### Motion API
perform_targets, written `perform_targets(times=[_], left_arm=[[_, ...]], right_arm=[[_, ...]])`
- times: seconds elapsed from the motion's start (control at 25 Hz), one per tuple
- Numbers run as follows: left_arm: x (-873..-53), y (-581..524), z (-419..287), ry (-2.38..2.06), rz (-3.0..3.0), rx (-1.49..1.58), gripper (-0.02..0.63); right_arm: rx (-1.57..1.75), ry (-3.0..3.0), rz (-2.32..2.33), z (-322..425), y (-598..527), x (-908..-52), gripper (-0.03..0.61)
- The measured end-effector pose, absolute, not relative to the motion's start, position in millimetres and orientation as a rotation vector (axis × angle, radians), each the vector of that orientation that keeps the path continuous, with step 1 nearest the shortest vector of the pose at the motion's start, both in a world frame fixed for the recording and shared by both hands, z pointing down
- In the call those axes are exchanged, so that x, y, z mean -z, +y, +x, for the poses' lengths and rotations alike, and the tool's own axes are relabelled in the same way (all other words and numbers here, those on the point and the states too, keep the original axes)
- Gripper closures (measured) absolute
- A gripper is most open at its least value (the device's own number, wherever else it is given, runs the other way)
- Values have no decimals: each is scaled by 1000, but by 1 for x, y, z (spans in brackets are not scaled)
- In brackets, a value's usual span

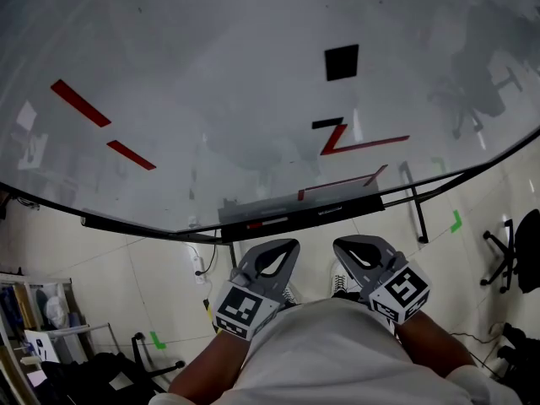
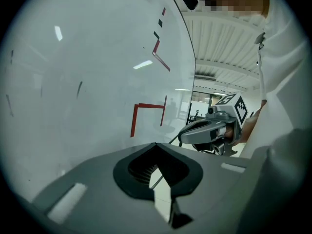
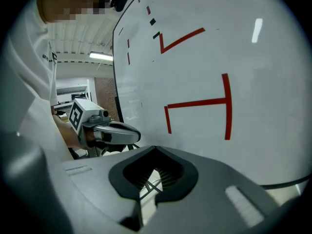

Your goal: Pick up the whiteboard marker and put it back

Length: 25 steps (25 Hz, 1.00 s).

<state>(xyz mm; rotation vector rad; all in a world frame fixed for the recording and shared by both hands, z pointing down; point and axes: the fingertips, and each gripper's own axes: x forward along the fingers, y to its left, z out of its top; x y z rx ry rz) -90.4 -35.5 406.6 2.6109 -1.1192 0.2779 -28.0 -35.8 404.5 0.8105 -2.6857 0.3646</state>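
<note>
White board: glossy, fills the upper part of the head view. It carries red strokes at the upper left, a red Z-like mark right of centre and an angular red outline near its lower edge.
Black square: on the board, upper right of centre.
Tray: dark ledge along the board's lower edge, at the middle of the frame.
Whiteboard marker: small red-and-white piece lying lengthwise in the left part of the tray, just above the left gripper's tip in the frame. It is too small to make out the cap.
Left gripper: lower centre, pointing up toward the tray but clear of it. Its jaws are pressed together with nothing between them.
Right gripper: lower centre-right, beside the left one and apart from it. Its jaws are likewise together and empty.
Floor: pale tiles below the board, with green tape at the right and another bit at the lower left.
Chair: black office chair at the right edge.
</note>
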Motion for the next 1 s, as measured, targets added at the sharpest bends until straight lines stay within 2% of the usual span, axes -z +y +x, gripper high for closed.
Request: perform_targets(times=[1.0], left_arm=[[-439, -60, -47, -1132, 2687, -651, 588]], right_arm=[[-391, -2699, 809, 17, -55, -413, 577]])
